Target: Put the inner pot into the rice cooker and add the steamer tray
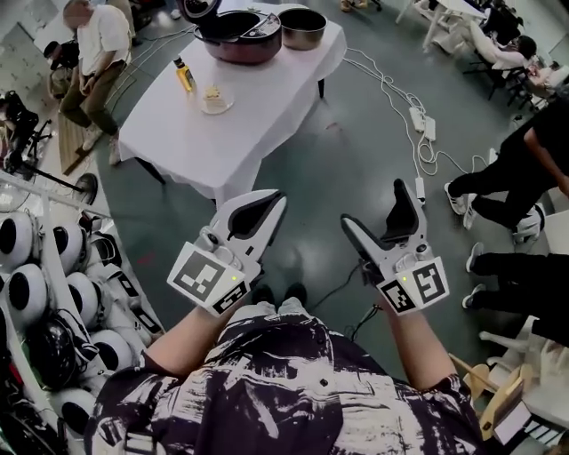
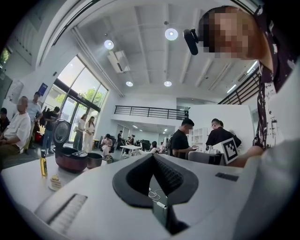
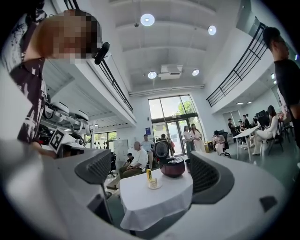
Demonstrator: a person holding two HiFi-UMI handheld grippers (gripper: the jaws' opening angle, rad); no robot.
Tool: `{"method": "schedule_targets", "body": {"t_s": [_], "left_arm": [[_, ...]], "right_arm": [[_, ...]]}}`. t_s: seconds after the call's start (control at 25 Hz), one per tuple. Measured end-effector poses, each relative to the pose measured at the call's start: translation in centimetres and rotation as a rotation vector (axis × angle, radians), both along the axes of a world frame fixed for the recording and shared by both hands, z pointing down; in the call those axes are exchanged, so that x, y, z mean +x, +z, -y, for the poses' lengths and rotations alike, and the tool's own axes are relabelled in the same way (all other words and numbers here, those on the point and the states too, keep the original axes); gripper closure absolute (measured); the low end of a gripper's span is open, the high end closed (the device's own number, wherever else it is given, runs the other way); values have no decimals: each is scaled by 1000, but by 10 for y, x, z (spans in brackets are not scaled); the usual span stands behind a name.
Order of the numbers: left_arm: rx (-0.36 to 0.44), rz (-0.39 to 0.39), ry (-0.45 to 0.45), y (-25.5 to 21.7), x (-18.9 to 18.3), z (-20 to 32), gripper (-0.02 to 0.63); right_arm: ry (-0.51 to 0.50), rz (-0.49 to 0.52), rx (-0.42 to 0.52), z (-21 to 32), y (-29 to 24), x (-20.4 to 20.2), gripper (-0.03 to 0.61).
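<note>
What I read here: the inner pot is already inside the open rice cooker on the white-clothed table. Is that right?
Not quite. The head view shows the inner pot standing on the white-clothed table beside the open rice cooker, not inside it.

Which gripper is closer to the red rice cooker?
Left. The left gripper is near the table edge, straight across from the rice cooker; the right gripper is farther aside, over the floor.
</note>
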State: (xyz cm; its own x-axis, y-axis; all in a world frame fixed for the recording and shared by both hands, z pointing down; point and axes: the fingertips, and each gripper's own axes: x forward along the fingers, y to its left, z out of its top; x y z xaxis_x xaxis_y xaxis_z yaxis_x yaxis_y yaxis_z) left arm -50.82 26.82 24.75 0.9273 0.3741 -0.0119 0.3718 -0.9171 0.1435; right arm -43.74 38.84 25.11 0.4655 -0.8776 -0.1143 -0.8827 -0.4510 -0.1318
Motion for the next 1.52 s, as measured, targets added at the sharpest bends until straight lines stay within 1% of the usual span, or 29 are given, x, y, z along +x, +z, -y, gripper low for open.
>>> {"method": "schedule_targets", "body": {"t_s": [0.36, 0.48, 0.6, 0.76, 0.92, 1.08, 1.24, 1.36, 1.52], "left_arm": [[17, -14, 28, 1, 46, -26, 609], [14, -6, 39, 5, 71, -24, 609], [5, -12, 57, 11, 101, -15, 609], [-13, -30, 76, 19, 159, 7, 609], [-42, -23, 95, 28, 224, 34, 609], [-35, -22, 107, 25, 288, 73, 609], [-23, -29, 104, 21, 347, 105, 609], [-30, -25, 95, 20, 384, 120, 609], [-31, -21, 78, 22, 427, 131, 609]], "right_arm": [[-9, -2, -19, -19, 8, 47, 101], [8, -6, -18, -19, 6, 72, 100], [18, -16, -25, -7, 8, 100, 101], [24, -26, -43, 20, 13, 151, 101], [15, -34, -71, 54, 14, 211, 101], [6, -42, -87, 97, 9, 279, 101], [2, -51, -80, 130, 3, 335, 101], [-4, -42, -83, 145, 5, 369, 101], [-18, -43, -87, 152, 7, 415, 101]]}}
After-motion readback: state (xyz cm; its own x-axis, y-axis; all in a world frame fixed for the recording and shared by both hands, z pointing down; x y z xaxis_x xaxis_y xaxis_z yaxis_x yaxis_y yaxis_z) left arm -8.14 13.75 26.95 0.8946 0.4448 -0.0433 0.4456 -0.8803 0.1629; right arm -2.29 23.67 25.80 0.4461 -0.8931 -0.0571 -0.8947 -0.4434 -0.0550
